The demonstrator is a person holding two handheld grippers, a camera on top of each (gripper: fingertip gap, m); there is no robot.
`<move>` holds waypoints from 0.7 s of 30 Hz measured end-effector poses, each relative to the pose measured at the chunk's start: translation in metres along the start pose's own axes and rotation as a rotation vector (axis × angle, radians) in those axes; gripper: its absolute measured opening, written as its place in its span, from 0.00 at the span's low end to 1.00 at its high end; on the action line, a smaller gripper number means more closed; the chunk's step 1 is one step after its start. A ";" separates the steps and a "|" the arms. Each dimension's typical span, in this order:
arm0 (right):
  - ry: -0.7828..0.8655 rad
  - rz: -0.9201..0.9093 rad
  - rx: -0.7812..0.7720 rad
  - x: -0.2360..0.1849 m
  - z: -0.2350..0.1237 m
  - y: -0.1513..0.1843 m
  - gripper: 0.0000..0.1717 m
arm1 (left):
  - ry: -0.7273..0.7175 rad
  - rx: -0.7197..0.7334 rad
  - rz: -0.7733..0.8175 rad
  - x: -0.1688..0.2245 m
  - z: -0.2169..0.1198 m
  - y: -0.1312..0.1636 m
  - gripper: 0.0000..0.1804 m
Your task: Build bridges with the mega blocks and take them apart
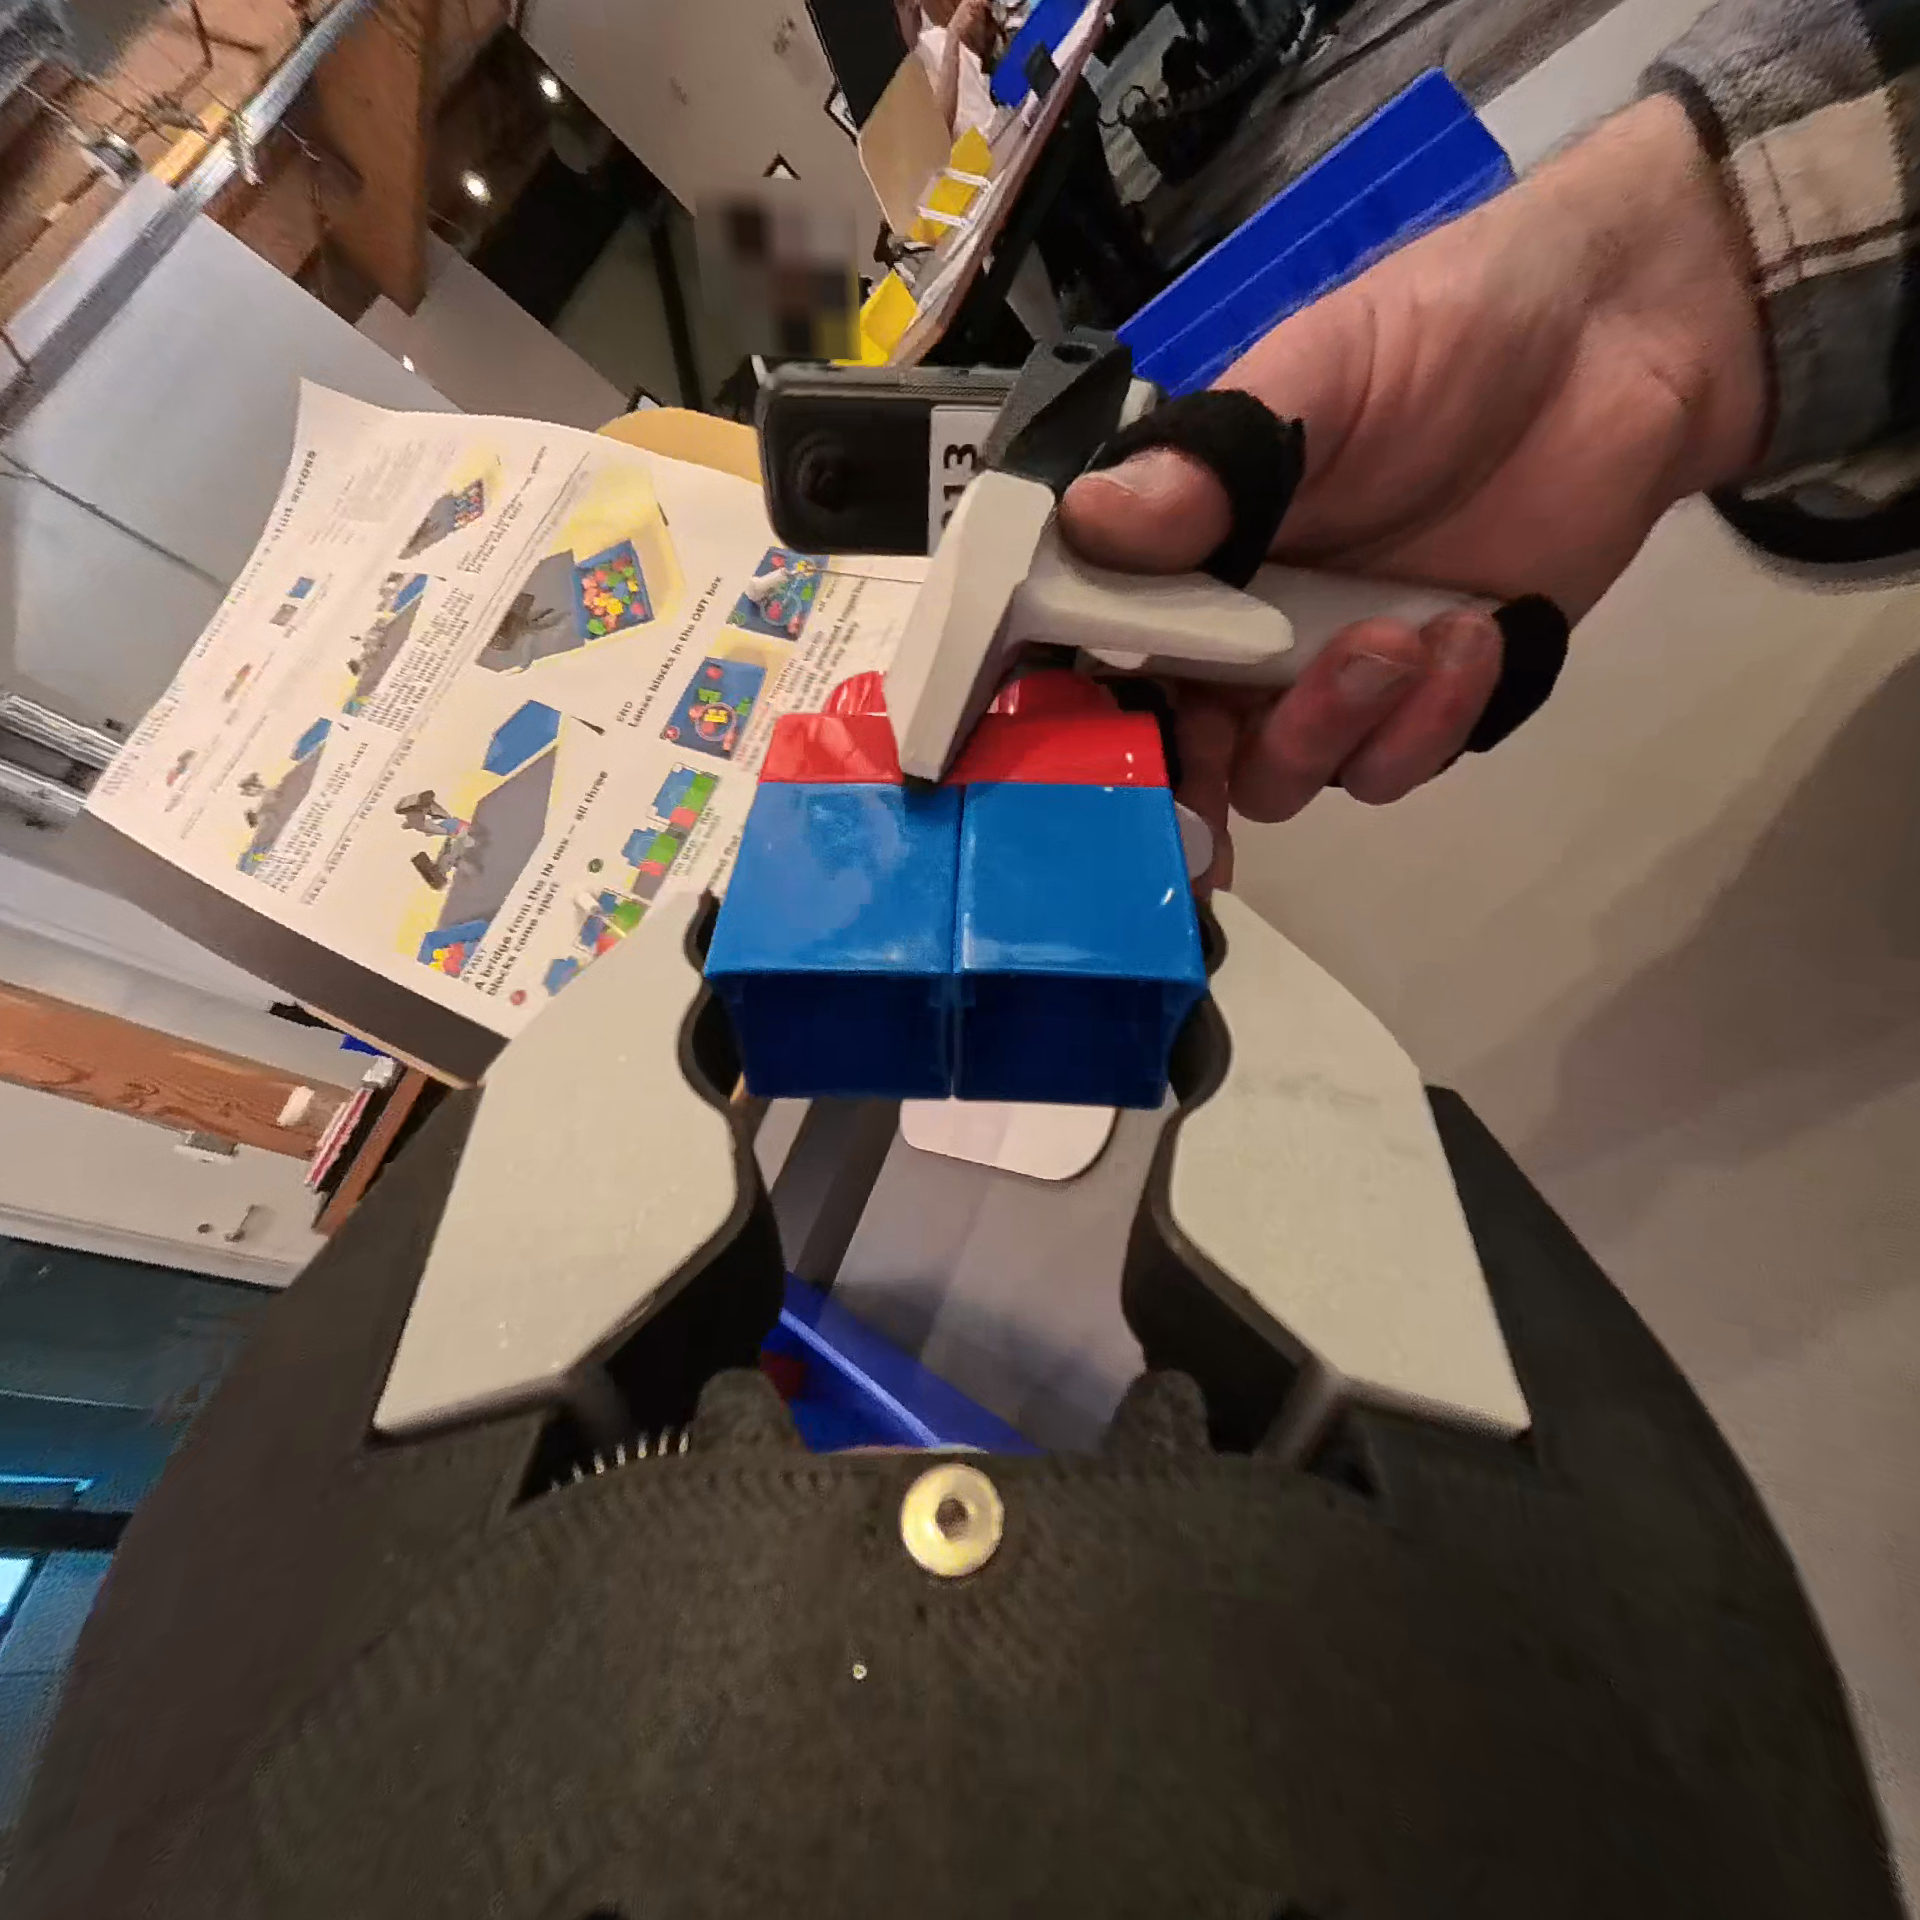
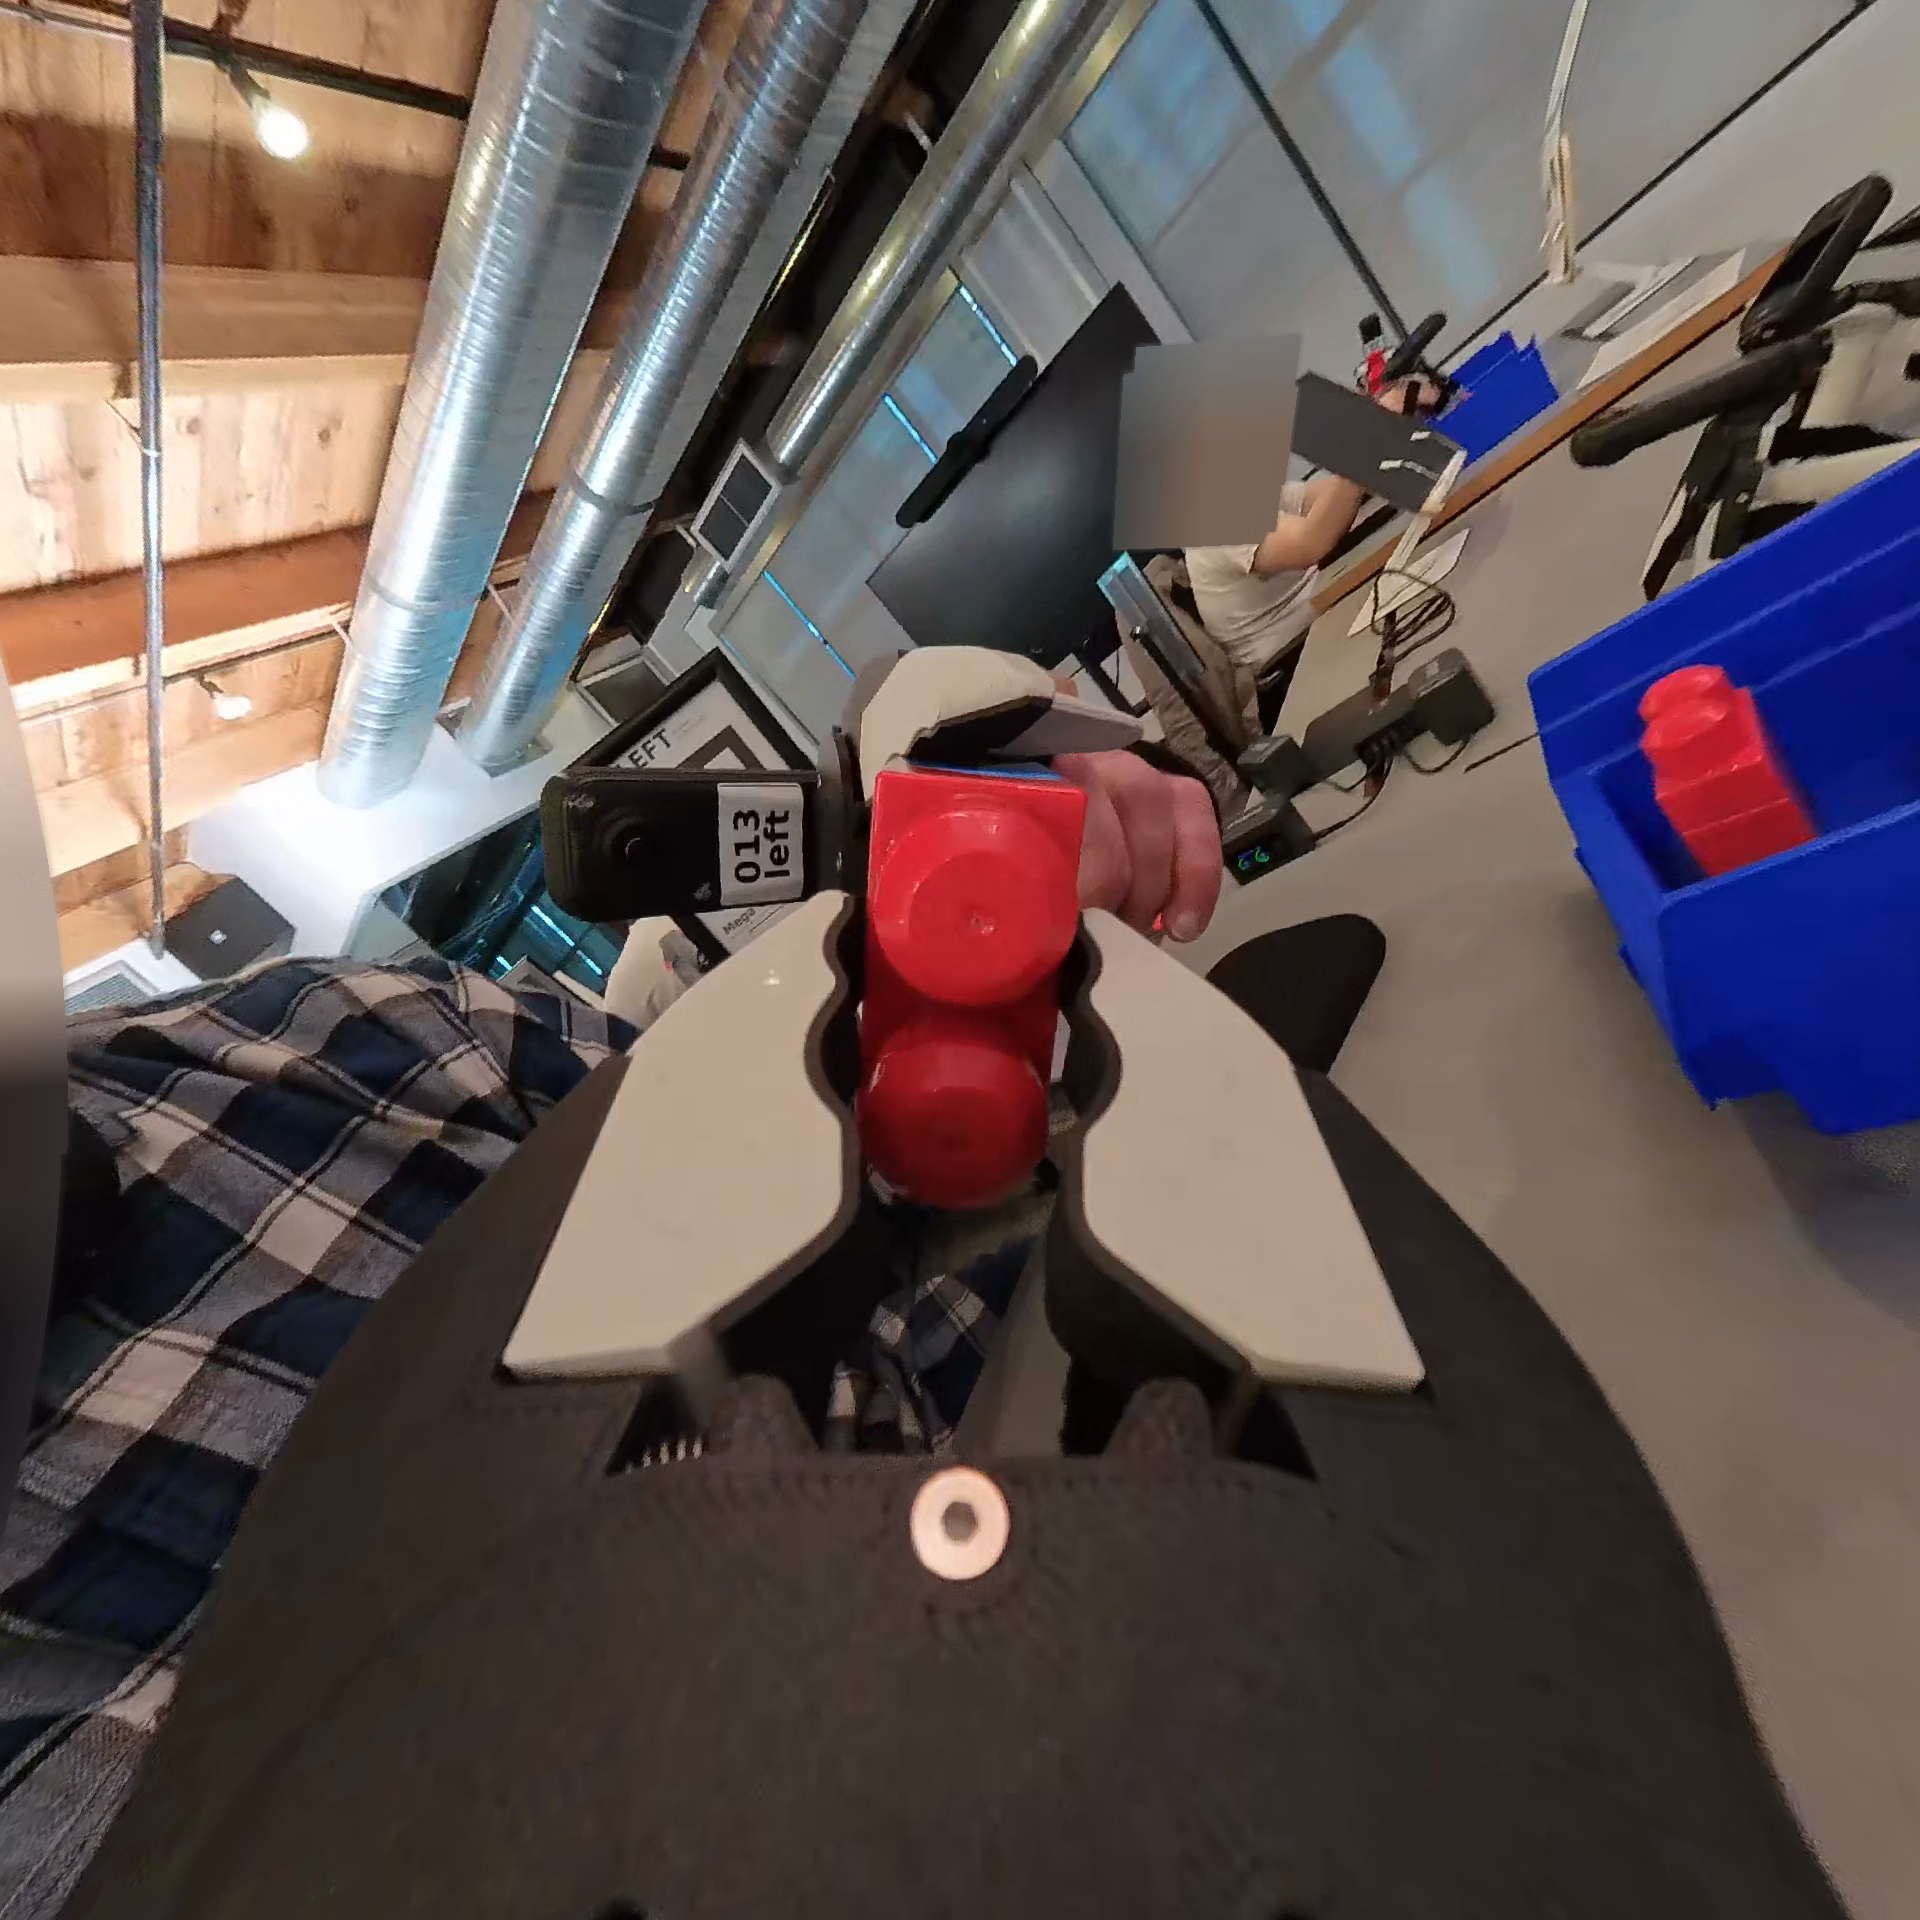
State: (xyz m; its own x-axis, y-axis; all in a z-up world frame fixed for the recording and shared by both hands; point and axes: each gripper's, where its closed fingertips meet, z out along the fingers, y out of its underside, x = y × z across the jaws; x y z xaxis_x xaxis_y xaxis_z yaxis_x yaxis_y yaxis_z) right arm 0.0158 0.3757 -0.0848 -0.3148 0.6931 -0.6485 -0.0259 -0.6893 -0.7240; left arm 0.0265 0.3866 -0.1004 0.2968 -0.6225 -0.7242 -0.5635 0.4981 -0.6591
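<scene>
Both claws worked one stack held in mid-air, above the table [image 2: 1507, 1039]. We kept the left claw [image 1: 956, 997] spread wide and clamped on the two blue blocks [image 1: 956, 883], a pad pressed against each outer side, so that the pair stayed side by side as one base. We kept the right claw [image 2: 961, 997] narrower, its pads squeezing the flanks of the red block [image 2: 971, 935], which sat across the tops of both blue blocks and bridged the seam between them. In the left wrist view one right finger [image 1: 966, 623] lay over the red block's middle. Opposing grips like these let us pull or rock the red block against a fixed base; we judged that a separation was in hand, though a pressing-on would look the same. Off to one side a blue bin [image 2: 1766, 987] held another red block [image 2: 1725, 790], and an instruction sheet [image 1: 468, 665] lay behind the stack.
</scene>
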 end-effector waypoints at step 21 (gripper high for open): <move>-0.036 0.070 -0.128 0.001 -0.003 0.031 0.21 | 0.123 0.030 0.014 0.032 0.001 0.004 0.54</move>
State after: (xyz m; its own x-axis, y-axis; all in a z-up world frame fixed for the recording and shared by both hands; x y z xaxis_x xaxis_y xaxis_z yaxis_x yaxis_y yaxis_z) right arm 0.0175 0.3560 -0.1087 -0.3455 0.6346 -0.6914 0.1178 -0.7016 -0.7028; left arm 0.0350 0.3693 -0.1266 0.1910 -0.6836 -0.7045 -0.5430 0.5243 -0.6559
